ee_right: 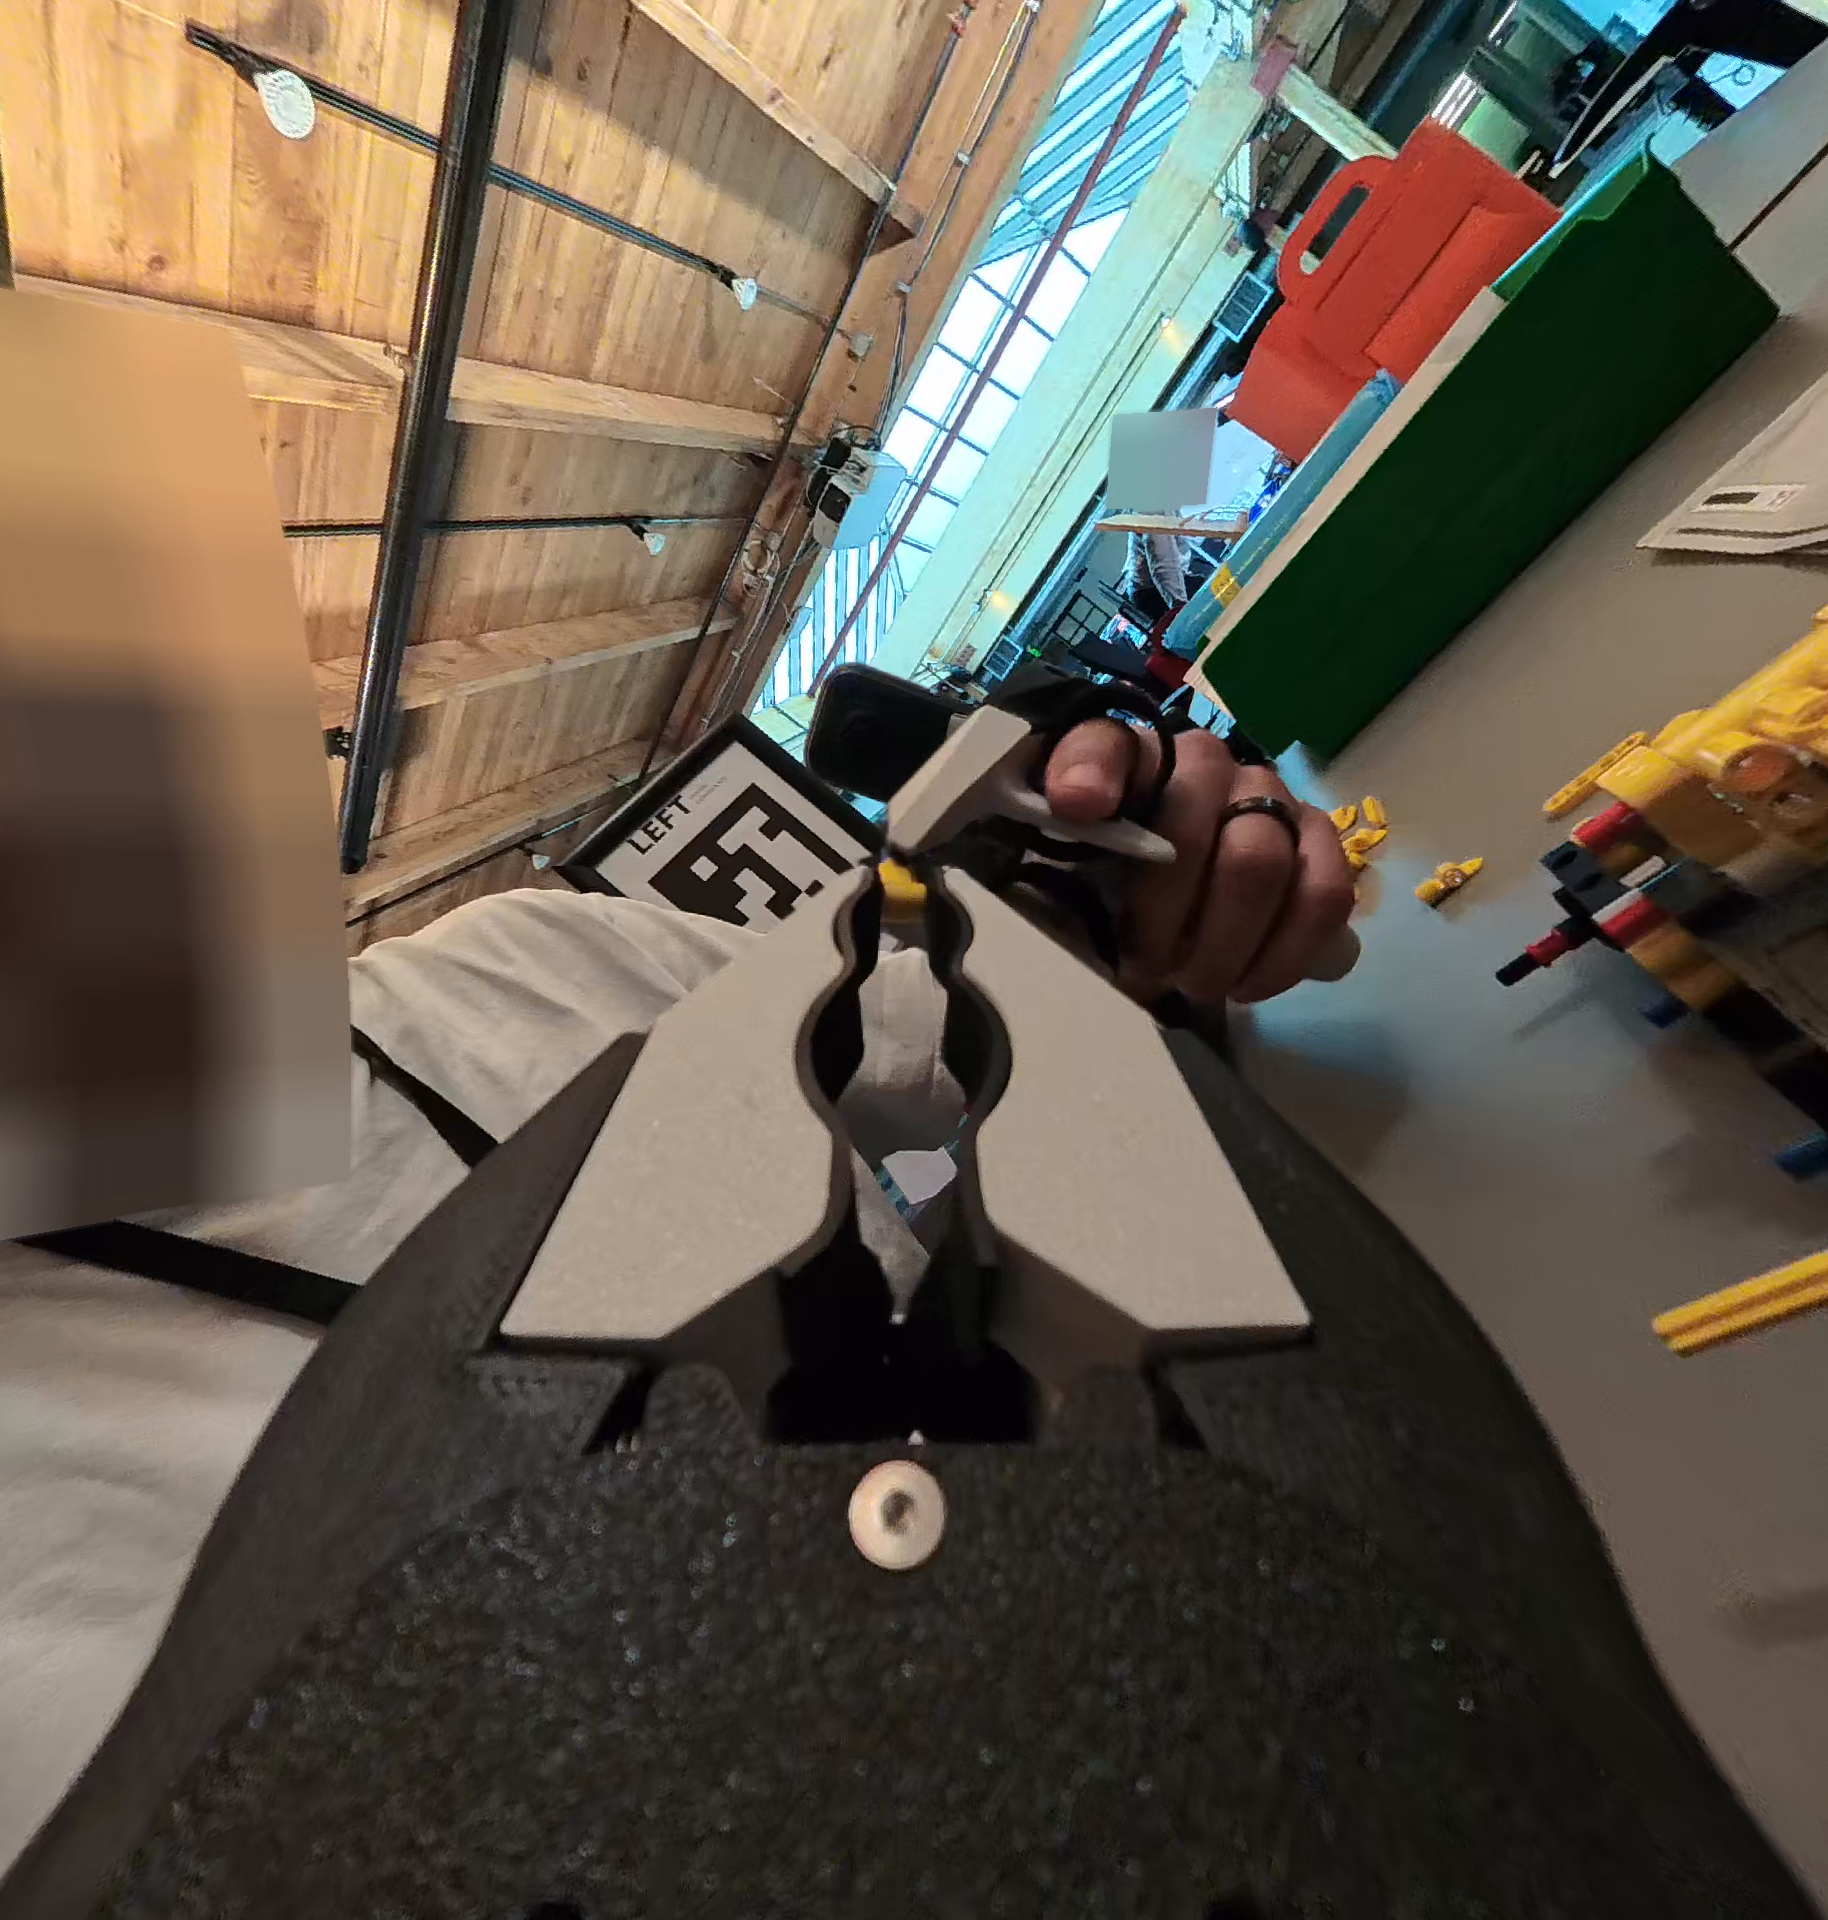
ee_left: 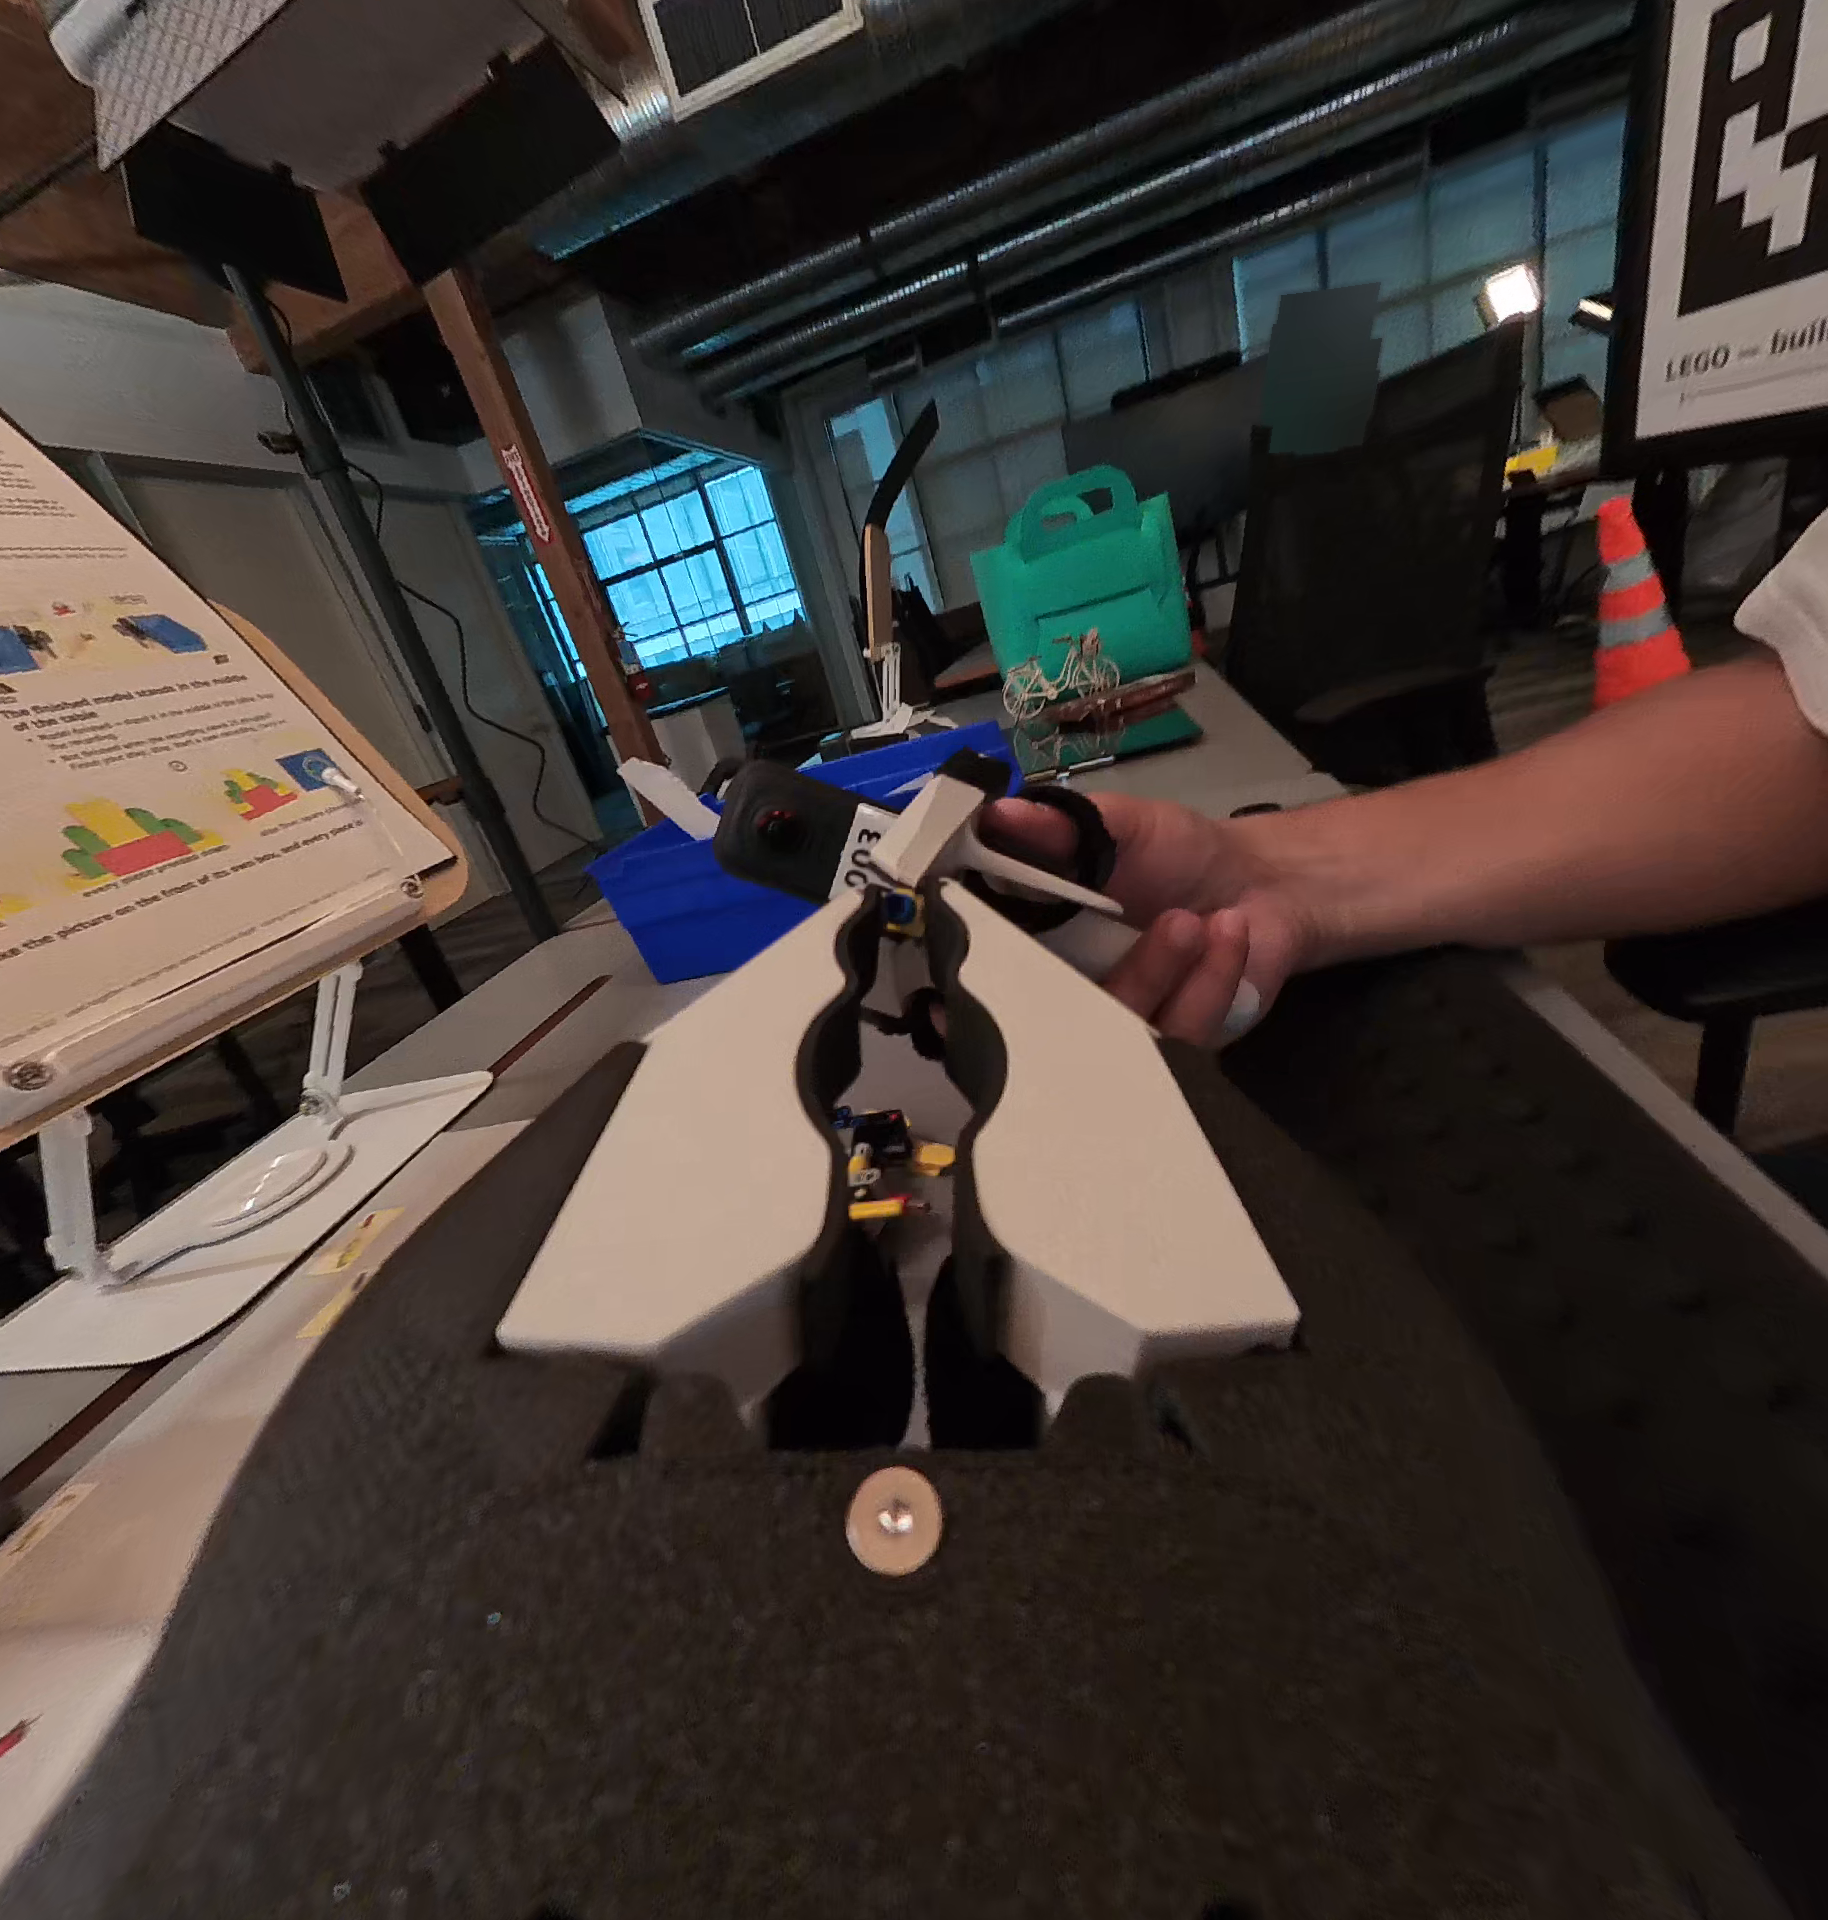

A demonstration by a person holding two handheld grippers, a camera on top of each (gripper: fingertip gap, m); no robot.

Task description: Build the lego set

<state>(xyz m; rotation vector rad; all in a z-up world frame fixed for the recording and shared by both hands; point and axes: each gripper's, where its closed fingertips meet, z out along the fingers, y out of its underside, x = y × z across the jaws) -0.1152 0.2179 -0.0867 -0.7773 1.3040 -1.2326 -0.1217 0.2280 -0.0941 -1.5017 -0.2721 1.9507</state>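
Observation:
My left gripper (ee_left: 902,902) is shut on a small yellow piece with a blue part (ee_left: 902,916), held above the table. My right gripper (ee_right: 902,875) is shut on a small yellow piece (ee_right: 899,891). The two grippers meet tip to tip: the right one shows in the left wrist view (ee_left: 918,868), held by a hand (ee_left: 1190,925). A partly built yellow lego model (ee_right: 1741,769) with red and black axles stands on the grey table (ee_right: 1512,1195). Loose yellow pieces (ee_right: 1359,823) lie near it. More loose pieces (ee_left: 889,1153) show through my left fingers.
An instruction board on a white stand (ee_left: 162,790) is at the left. A blue bin (ee_left: 702,904) sits behind the grippers, a green bin (ee_right: 1461,499) and paper sheet (ee_right: 1783,488) beyond the model. A yellow beam (ee_right: 1762,1311) lies near. A person's torso is close behind. My two grippers' fingertips are within a few centimetres of each other.

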